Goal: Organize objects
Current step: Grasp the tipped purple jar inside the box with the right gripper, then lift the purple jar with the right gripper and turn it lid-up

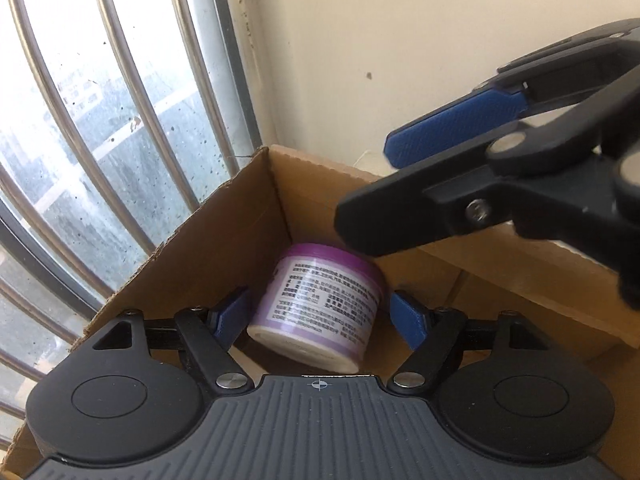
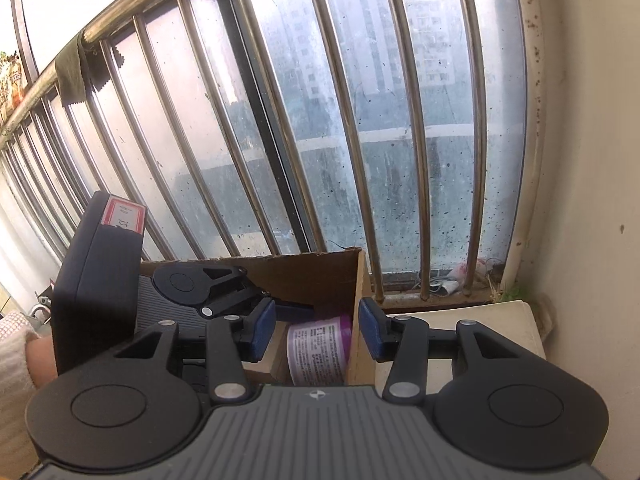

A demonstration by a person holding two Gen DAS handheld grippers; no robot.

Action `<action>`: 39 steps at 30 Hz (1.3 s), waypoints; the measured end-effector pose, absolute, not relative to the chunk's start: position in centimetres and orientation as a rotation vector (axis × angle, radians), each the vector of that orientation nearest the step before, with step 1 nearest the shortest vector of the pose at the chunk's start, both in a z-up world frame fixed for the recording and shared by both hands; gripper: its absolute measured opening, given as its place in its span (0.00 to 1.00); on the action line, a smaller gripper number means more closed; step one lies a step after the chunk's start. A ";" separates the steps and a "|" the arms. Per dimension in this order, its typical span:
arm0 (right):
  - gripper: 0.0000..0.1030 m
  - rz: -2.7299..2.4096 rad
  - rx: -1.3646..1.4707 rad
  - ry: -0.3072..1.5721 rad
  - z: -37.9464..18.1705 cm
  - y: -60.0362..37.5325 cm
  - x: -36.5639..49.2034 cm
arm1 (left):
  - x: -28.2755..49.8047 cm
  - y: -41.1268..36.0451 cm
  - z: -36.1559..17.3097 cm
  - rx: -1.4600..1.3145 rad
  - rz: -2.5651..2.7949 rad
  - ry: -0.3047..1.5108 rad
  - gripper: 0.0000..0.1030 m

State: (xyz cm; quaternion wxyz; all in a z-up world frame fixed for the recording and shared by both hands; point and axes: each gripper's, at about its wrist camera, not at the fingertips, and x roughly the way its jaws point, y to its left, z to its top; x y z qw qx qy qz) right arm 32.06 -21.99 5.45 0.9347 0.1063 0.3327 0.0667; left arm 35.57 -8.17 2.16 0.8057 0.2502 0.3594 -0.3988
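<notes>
A purple-and-white jar (image 1: 320, 306) with a printed label lies tilted in the corner of an open cardboard box (image 1: 256, 216). My left gripper (image 1: 320, 320) is open, its blue pads on either side of the jar with gaps, not touching it. My right gripper (image 2: 318, 330) is open and empty, hovering above the box's right wall (image 2: 360, 320). The jar shows between its fingers in the right wrist view (image 2: 318, 350). The right gripper also appears at the upper right of the left wrist view (image 1: 372, 196), above the box.
A window with metal bars (image 2: 344, 120) stands just behind the box. A cream wall (image 1: 400, 60) is on the right. A white ledge or cabinet top (image 2: 480, 320) lies right of the box. The left gripper's body (image 2: 96, 280) fills the left side.
</notes>
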 end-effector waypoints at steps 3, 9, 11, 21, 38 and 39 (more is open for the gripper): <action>0.48 0.126 0.256 0.683 4.9 -23.2 32.1 | 35.5 -9.3 1.9 0.586 -0.872 0.777 0.74; 0.48 0.126 0.335 0.715 3.2 -24.8 32.2 | 34.3 -9.7 1.1 0.663 -0.836 0.721 0.71; 0.48 0.131 0.358 0.718 3.1 -24.9 32.0 | 34.0 -8.6 1.4 0.623 -0.818 0.708 0.66; 0.48 0.201 0.376 0.665 5.1 -22.8 31.1 | 33.0 -2.0 4.5 0.247 -0.803 0.615 0.63; 0.61 0.241 0.682 0.702 3.4 -22.0 33.3 | 33.4 1.9 7.6 -0.002 -0.849 0.451 0.62; 0.61 0.251 0.678 0.696 3.3 -22.0 33.3 | 34.0 1.7 7.3 0.009 -0.851 0.459 0.62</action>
